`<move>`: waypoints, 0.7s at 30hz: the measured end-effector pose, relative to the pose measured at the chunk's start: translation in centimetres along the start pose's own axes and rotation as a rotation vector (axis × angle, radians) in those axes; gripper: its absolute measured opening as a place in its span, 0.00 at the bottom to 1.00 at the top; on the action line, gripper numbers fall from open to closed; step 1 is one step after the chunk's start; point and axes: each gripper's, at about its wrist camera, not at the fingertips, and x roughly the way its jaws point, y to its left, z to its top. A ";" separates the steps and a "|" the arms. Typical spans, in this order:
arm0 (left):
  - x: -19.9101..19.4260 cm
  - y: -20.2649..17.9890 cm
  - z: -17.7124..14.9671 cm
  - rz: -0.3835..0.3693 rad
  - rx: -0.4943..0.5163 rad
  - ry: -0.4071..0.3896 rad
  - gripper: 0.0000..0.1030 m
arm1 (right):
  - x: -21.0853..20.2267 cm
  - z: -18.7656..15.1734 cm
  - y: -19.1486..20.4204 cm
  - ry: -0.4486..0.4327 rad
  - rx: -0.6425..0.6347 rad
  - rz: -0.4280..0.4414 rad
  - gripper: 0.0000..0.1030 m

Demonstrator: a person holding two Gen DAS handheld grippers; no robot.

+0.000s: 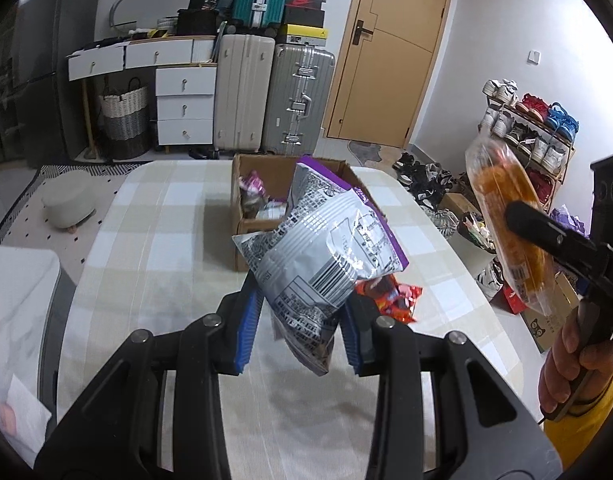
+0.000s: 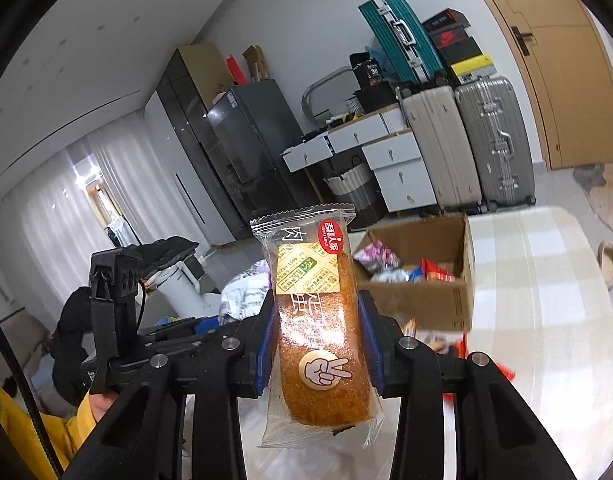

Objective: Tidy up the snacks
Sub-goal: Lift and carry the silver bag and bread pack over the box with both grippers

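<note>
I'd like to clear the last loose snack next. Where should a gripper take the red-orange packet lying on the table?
Probably by its crinkled right end, coming from above and the right. The red-orange packet lies flat on the table, its left part hidden behind the silver bag in the left gripper, so only that end is free.

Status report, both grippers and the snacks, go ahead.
Left gripper shut on silver chip bag. Right gripper shut on wrapped cake. Box path clear.
</note>
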 end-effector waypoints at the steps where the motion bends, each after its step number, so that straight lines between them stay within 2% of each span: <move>1: 0.3 0.0 0.6 0.000 0.004 -0.001 0.31 | 0.3 0.7 0.0 -0.005 -0.012 -0.004 0.37; 13: 6.5 -0.3 8.4 -0.023 0.026 0.015 0.32 | 7.4 7.2 -3.2 0.024 -0.019 -0.056 0.37; 21: 13.4 0.4 12.8 -0.020 0.008 0.069 0.32 | 12.6 10.1 -6.9 0.056 0.030 -0.094 0.37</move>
